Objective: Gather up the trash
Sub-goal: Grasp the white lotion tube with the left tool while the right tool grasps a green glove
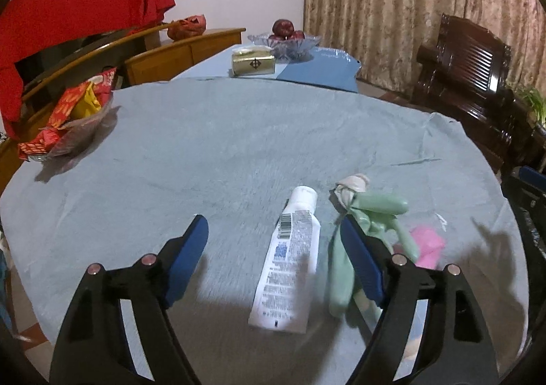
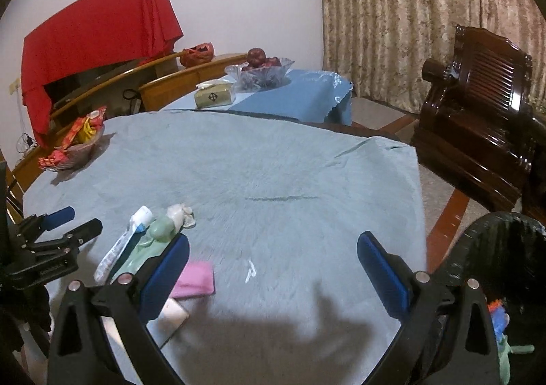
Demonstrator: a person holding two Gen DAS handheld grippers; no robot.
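A white tube (image 1: 290, 255) with a barcode lies on the blue-grey tablecloth (image 1: 239, 146), between the fingers of my open left gripper (image 1: 273, 224), untouched. Just right of it lie a green glove (image 1: 372, 211), a crumpled tissue (image 1: 351, 187) and a pink piece (image 1: 426, 245). In the right wrist view the tube (image 2: 123, 241), glove (image 2: 160, 231), tissue (image 2: 181, 214) and pink piece (image 2: 196, 279) sit at the lower left. My right gripper (image 2: 273, 240) hangs open over bare cloth, its left finger in front of the pink piece. The left gripper (image 2: 76, 221) shows at the left edge.
A bin lined with a black bag (image 2: 494, 248) stands off the table's right edge with trash inside. A snack bowl (image 1: 78, 125) sits at the table's left. A tissue box (image 1: 252, 64) and fruit bowl (image 1: 283, 40) stand farther back. A dark wooden chair (image 1: 471, 77) is on the right.
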